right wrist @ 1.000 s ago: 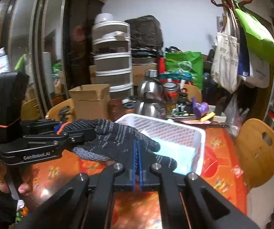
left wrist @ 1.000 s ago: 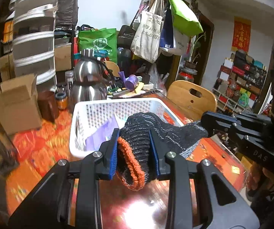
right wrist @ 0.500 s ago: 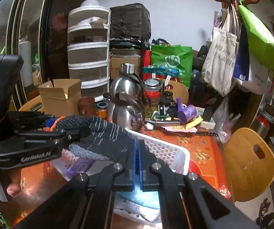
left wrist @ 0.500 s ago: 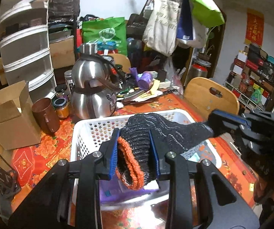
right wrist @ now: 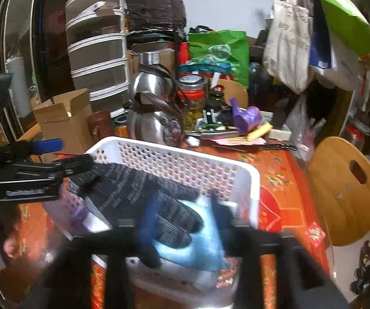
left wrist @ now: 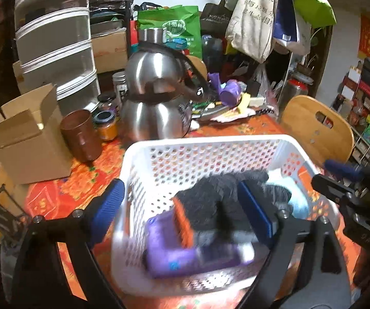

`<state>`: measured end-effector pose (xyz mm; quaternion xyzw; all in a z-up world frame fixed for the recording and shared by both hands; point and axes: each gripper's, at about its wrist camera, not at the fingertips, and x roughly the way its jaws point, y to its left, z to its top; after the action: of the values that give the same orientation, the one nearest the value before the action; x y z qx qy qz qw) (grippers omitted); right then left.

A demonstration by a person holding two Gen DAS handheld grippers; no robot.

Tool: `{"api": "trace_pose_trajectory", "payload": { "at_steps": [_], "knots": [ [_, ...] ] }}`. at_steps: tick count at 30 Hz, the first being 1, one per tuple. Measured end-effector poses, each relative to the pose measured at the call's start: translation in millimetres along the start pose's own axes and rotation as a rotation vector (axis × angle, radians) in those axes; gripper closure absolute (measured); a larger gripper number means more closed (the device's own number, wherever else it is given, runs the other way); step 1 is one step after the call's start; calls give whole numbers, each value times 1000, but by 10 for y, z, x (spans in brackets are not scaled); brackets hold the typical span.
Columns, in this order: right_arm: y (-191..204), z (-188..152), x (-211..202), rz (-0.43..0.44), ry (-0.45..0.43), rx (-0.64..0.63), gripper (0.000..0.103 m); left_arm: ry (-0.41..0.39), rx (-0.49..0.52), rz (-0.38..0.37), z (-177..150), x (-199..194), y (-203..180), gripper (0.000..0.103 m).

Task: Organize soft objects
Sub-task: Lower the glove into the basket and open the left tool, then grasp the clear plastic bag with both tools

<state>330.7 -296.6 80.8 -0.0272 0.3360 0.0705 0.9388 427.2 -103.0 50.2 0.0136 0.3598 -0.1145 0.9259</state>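
A dark knit glove with an orange cuff (left wrist: 218,200) lies in the white perforated basket (left wrist: 205,146), on top of a purple soft item (left wrist: 192,257) and a light blue one (left wrist: 297,206). My left gripper (left wrist: 185,208) is open wide, its jaws apart over the basket's near left part. My right gripper (right wrist: 182,213) is open too, its blurred blue fingers on either side of the glove's finger end (right wrist: 143,195) over the basket (right wrist: 174,159). The glove hangs free of both.
Behind the basket stand a steel kettle (left wrist: 156,105), a brown mug (left wrist: 80,134), jars and a cardboard box (left wrist: 27,134). A wooden chair (left wrist: 316,131) is at the right. Bags hang above (left wrist: 252,15). The table has an orange patterned cloth (right wrist: 277,177).
Both grippers carried the glove forward over the basket, then opened and let it go. The glove has dropped into the basket.
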Motion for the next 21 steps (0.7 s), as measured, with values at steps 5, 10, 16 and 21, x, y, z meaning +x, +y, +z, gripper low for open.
{"api": "trace_pose_trajectory", "payload": {
  "at_steps": [5,10,16,21],
  "knots": [
    [-50,-327,-321,34,-1,43,36,65,-31,-4,-464,-359,124,15],
    [24,-1069,-737,46,16,55,26,129,-15,42,-1402,-784,222,15],
    [224,-1998,-941,105,76,87,26,114,-105,-18,-2454,-1265,367,15],
    [343,-2431,-875,81,143,87,26,109,-140,-29,-3089,-1459,253,15]
  ]
}}
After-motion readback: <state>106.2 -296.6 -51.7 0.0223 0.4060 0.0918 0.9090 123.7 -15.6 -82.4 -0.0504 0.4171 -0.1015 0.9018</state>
